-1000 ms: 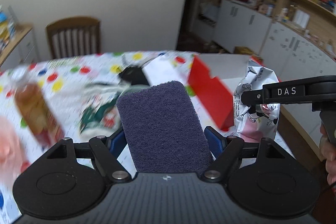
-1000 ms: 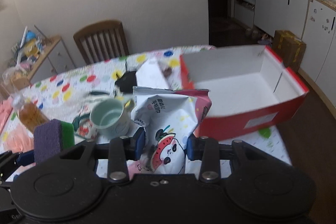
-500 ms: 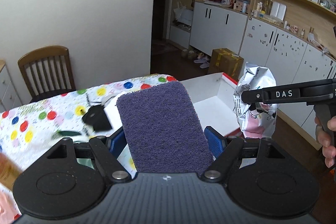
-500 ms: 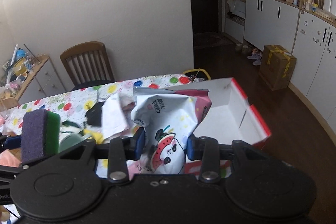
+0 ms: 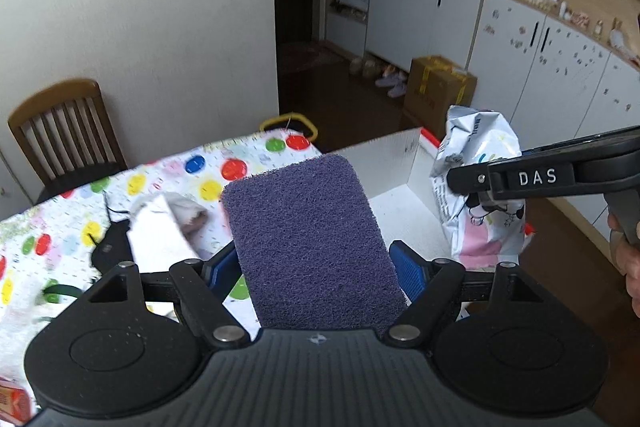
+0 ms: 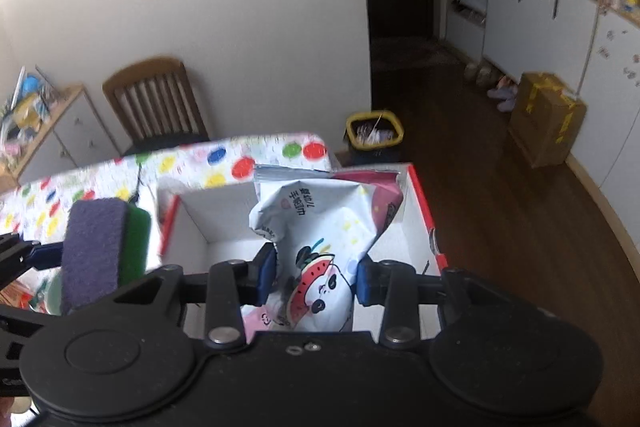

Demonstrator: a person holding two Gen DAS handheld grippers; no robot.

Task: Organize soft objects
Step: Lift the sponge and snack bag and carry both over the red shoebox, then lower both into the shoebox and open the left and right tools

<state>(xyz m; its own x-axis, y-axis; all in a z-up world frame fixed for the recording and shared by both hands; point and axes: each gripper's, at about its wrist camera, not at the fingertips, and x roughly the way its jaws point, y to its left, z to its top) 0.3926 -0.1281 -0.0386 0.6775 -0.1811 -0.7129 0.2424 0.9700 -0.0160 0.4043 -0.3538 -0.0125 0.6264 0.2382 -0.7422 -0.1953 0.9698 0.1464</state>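
Note:
My left gripper (image 5: 316, 267) is shut on a purple and green sponge (image 5: 308, 239), held up in the air; the sponge also shows in the right wrist view (image 6: 104, 247). My right gripper (image 6: 316, 275) is shut on a white and pink wipes pack with a watermelon panda (image 6: 320, 243), held over the open white box with red sides (image 6: 420, 219). The pack (image 5: 480, 187) and the right gripper's arm show at the right of the left wrist view, above the box (image 5: 404, 163).
The table has a polka-dot cloth (image 5: 160, 179) with a white cloth (image 5: 160, 231) and a black item (image 5: 108, 251) on it. A wooden chair (image 6: 156, 103) stands behind the table. A yellow bin (image 6: 374, 135) and a cardboard carton (image 6: 548, 123) are on the floor.
Both grippers have swung right and towards the box, still holding their loads. The wipes pack now hangs over the box's inside.

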